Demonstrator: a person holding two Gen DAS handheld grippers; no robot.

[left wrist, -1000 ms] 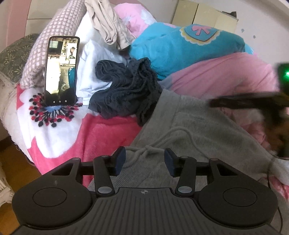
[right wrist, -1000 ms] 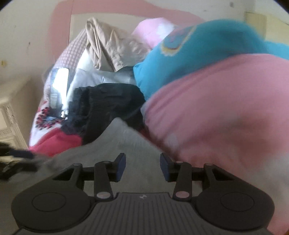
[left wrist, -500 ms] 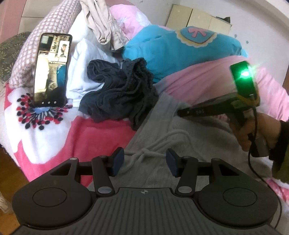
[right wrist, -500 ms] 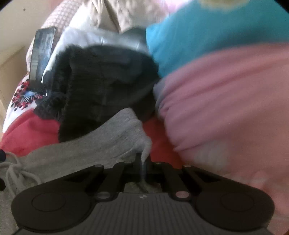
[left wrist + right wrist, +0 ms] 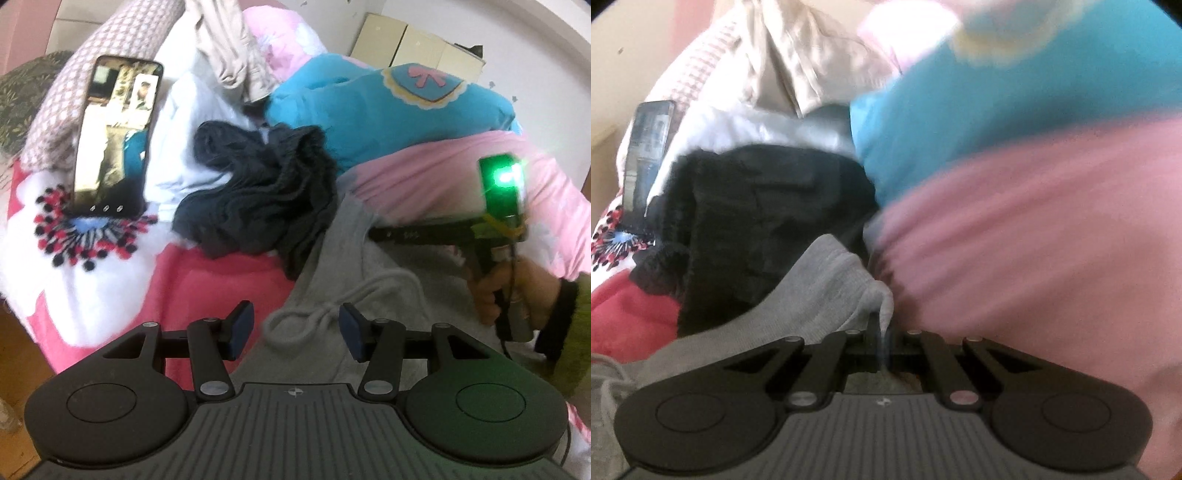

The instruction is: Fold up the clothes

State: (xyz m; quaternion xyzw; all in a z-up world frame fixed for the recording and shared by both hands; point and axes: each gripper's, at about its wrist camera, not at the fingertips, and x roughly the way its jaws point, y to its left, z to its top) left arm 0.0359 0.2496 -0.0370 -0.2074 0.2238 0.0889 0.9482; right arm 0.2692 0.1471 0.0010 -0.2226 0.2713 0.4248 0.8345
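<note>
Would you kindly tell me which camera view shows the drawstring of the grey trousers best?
The left wrist view: the drawstring lies looped and sharp on the grey trousers, just ahead of the open left tool. The right wrist view catches only a blurred bit of it at its lower left edge.

The grey jersey-knit sweatpants (image 5: 373,295) at lower centre look soft and matt, with a twisted cotton drawcord (image 5: 332,314). Above them, the dark ribbed knit garment (image 5: 258,206) is coarse and crumpled. The pink-and-white flowered fleece blanket (image 5: 110,280) at left is fluffy. At upper left, the black smartphone (image 5: 114,136) has a glossy glass face. The left gripper (image 5: 295,328) is matt black plastic with ribbed housing.
</note>
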